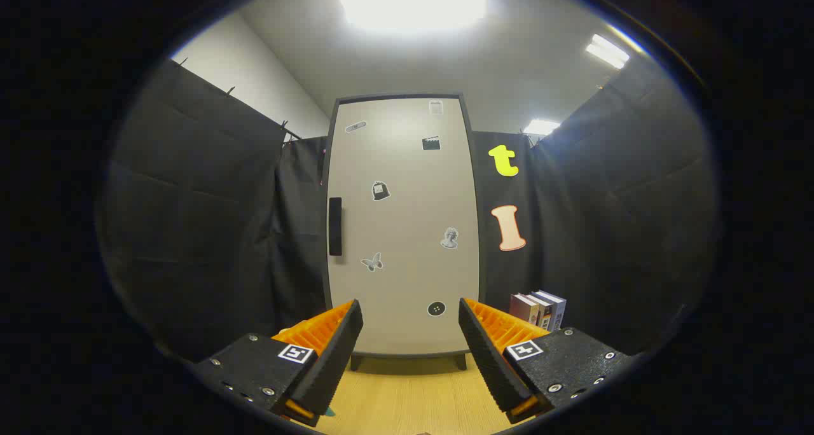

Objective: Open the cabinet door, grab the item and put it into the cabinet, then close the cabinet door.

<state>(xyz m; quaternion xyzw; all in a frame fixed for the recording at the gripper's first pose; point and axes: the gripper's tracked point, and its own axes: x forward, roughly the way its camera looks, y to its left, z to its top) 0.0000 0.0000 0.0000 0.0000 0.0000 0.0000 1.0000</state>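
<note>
cabinet (402,225) stands upright straight ahead of us, beyond the fingers, w/ its pale door (407,187) shut flat in the dark frame. dark handle (335,226) sits vertical on the door's left edge, approx mid-height. small stickers are scattered over the door. gripper (411,343) is wide open, nothing btwn the fingers; we see the cabinet's base and short feet through the gap. a few books (539,309) stand upright just right of the cabinet, beyond the right finger. wood tabletop (413,400) runs under us.

Wooden floor (413,403) under cabinet (404,231), books (539,309).
</note>
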